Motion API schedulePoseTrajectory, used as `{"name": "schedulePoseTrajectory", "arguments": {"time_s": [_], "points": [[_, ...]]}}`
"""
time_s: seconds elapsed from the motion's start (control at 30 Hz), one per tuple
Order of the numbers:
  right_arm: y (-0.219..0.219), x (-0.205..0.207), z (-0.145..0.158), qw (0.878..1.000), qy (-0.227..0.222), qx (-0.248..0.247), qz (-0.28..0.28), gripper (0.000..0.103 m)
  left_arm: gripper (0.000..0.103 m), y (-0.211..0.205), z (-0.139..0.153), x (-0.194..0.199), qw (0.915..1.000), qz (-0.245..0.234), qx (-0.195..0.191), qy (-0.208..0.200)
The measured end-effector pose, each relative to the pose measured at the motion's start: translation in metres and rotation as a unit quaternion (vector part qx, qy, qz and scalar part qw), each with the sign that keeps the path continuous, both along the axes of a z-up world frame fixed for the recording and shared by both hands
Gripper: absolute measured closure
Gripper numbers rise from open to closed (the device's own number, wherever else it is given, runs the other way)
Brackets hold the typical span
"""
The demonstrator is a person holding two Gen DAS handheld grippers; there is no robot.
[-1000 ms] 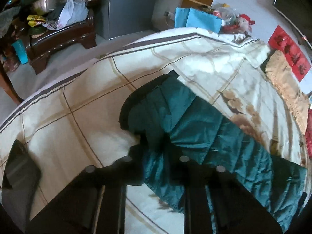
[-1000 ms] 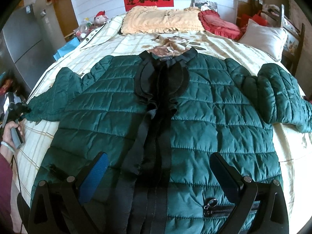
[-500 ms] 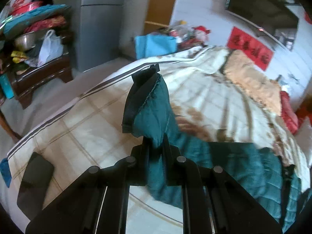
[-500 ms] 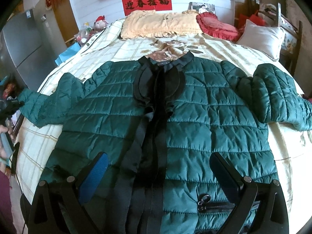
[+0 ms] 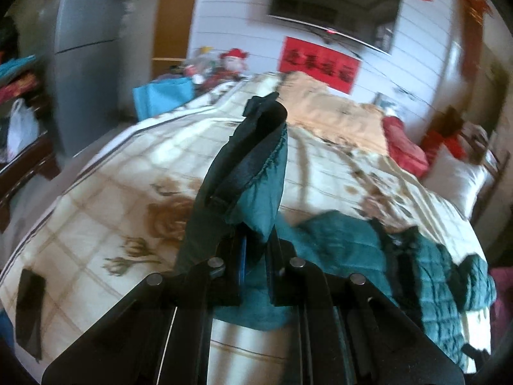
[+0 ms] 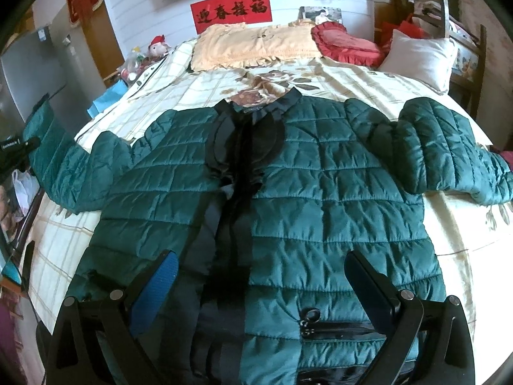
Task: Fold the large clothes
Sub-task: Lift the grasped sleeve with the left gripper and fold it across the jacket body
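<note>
My right gripper [image 6: 256, 285] hangs with fingers spread wide over the hem of the jacket [image 6: 288, 192], touching nothing. The jacket lies front up, flat on the bed [image 6: 154, 109]. My left gripper [image 5: 255, 256] is clamped on the sleeve [image 5: 256, 173], its black cuff raised above the quilt. Farther back lie pillows [image 6: 256, 45].

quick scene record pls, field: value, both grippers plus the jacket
garment: green quilted jacket, front up, spread flat on the bed
left gripper: shut on the sleeve cuff, cuff lifted off the bed
right gripper: open, above the jacket hem, holding nothing
other sleeve: bent, lying on the bed
pillows: at the head of the bed
</note>
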State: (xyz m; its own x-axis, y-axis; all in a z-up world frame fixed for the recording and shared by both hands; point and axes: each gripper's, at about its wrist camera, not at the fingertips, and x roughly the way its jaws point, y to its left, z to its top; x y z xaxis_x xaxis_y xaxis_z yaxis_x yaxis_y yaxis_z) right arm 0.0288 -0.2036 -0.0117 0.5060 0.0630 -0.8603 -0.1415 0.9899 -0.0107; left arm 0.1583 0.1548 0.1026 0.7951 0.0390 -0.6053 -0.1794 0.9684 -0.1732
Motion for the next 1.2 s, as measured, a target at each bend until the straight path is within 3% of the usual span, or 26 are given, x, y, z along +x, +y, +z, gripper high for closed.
{"name": "schedulePoseTrajectory", "arguments": {"time_s": [0.57, 0.83, 1.2], "points": [[-0.047, 0.007, 0.004, 0.999, -0.007, -0.006, -0.038, 0.0, 0.094, -0.158, -0.022, 0.027, 0.9921, -0.121, 0.0, 0.033], [-0.059, 0.015, -0.004, 0.999, -0.002, 0.002, -0.047, 0.0, 0.094, -0.213, -0.034, 0.042, 0.9861, -0.158, 0.005, 0.052], [-0.065, 0.068, -0.022, 0.998, -0.002, -0.024, -0.057, 0.0, 0.094, -0.262, -0.047, 0.042, 0.9764, -0.204, 0.005, 0.071]]}}
